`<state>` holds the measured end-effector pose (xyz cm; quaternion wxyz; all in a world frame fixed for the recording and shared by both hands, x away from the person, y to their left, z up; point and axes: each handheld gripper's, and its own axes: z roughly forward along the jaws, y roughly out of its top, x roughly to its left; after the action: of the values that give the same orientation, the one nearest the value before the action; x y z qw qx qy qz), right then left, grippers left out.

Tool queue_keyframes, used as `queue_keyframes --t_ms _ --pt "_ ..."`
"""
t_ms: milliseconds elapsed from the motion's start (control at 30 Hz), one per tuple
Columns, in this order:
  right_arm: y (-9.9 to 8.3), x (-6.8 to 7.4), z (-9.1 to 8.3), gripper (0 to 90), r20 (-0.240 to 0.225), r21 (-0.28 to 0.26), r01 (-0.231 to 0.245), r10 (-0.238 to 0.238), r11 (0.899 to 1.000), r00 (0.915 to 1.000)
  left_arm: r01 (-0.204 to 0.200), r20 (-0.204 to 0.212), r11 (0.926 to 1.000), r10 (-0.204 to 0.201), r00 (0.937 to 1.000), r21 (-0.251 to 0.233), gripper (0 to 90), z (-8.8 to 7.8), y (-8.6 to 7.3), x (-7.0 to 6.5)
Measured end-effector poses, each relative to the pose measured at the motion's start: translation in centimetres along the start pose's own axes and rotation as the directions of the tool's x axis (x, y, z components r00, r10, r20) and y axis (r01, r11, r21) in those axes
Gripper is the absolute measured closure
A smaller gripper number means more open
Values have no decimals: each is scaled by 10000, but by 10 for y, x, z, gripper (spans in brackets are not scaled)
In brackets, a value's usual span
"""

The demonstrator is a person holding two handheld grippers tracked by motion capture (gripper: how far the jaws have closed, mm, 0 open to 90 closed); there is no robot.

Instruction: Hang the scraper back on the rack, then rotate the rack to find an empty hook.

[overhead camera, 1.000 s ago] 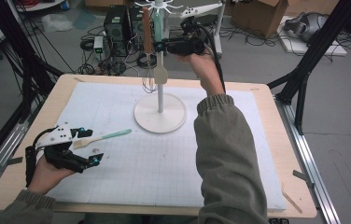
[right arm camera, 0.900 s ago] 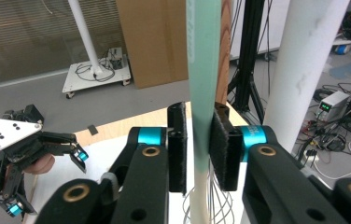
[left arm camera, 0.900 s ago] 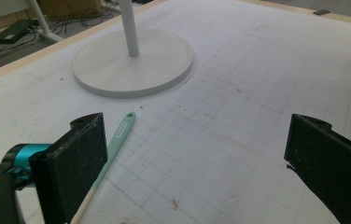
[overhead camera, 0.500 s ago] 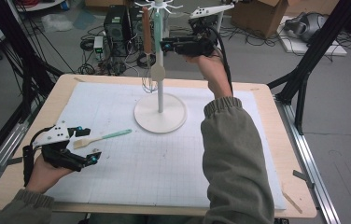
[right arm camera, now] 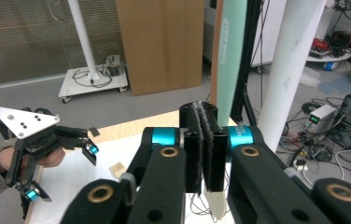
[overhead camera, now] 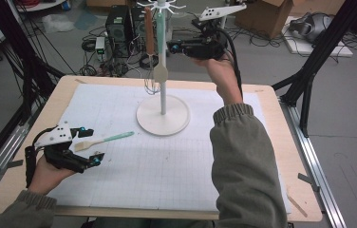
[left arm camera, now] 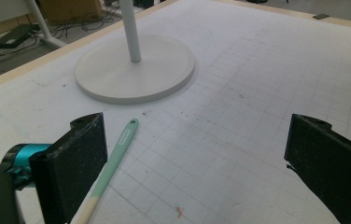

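On the mat: one spatula (overhead camera: 104, 140) is lying between the left gripper (left arm camera: 197, 163)'s released jaws, its handle label too small to read.
Stand (overhead camera: 162, 114): three utensils are hanging.
Right gripper (overhead camera: 173, 46): clenched empty, hovering beside the hung teal handle (right arm camera: 229, 56).

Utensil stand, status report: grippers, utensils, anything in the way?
Left gripper open beside green-handled brush on mat. Right gripper shut, empty, by stand pole. Green spatula hangs. Nothing blocking.

One stand (overhead camera: 163, 116), three hanging utensils (overhead camera: 160, 28), one spatula (overhead camera: 104, 139)
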<state>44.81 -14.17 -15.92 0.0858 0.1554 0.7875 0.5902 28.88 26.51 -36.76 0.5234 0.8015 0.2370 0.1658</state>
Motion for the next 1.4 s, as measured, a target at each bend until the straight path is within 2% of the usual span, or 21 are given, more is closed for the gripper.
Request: queue_keyframes --t_ms 133,467,867,1400 --pt "1 4 0 892 -49 42 83 -82 10000 10000 -36 -8 10000 36 10000 -43 63 0 1 -1" --pt "4 8 -7 893 -107 -288 69 -72 9996 9999 -93 49 9999 93 9999 -44 64 1 2 -2" --pt "14 5 -17 892 131 -475 86 -80 9988 9999 -60 99 9999 61 9999 -99 64 0 2 0" --pt "26 4 -20 893 104 -528 181 -176 9984 9998 5 135 10000 -5 9999 16 64 3 0 -1"
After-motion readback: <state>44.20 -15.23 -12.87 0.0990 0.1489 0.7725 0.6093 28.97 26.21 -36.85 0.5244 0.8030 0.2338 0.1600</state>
